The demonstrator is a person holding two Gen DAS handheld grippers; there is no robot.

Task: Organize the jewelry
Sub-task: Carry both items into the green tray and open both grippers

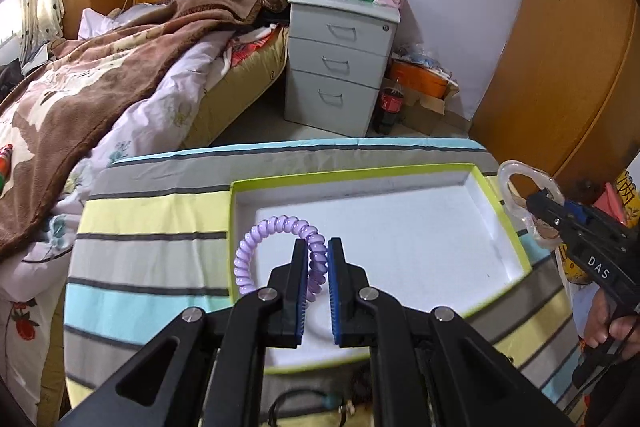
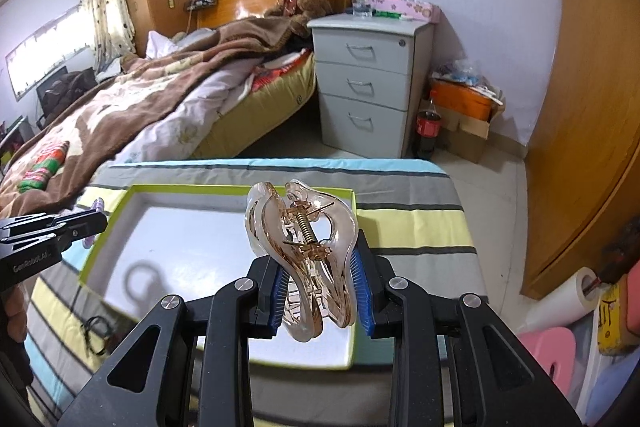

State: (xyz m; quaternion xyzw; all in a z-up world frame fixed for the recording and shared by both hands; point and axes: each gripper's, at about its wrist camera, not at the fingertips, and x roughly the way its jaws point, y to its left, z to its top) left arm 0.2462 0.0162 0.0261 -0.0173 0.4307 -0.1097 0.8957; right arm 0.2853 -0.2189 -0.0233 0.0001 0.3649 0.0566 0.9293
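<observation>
My left gripper (image 1: 318, 247) is shut on a purple spiral hair tie (image 1: 256, 247) and holds it over the left part of a shallow white box with a green rim (image 1: 400, 171). My right gripper (image 2: 320, 267) is shut on a clear brown-tinted claw hair clip (image 2: 304, 251), held above the box's (image 2: 240, 189) right side. In the left wrist view the right gripper (image 1: 538, 205) shows at the right edge with the clip (image 1: 516, 183). In the right wrist view the left gripper (image 2: 98, 219) shows at the left.
The box lies on a striped cloth-covered surface (image 1: 152, 227). A thin black cord (image 2: 94, 331) lies on the cloth near the front. Behind are a bed (image 1: 100, 75), a grey drawer unit (image 1: 340, 63) and a cola bottle (image 1: 390, 107). Wooden wardrobe (image 1: 560, 47) at right.
</observation>
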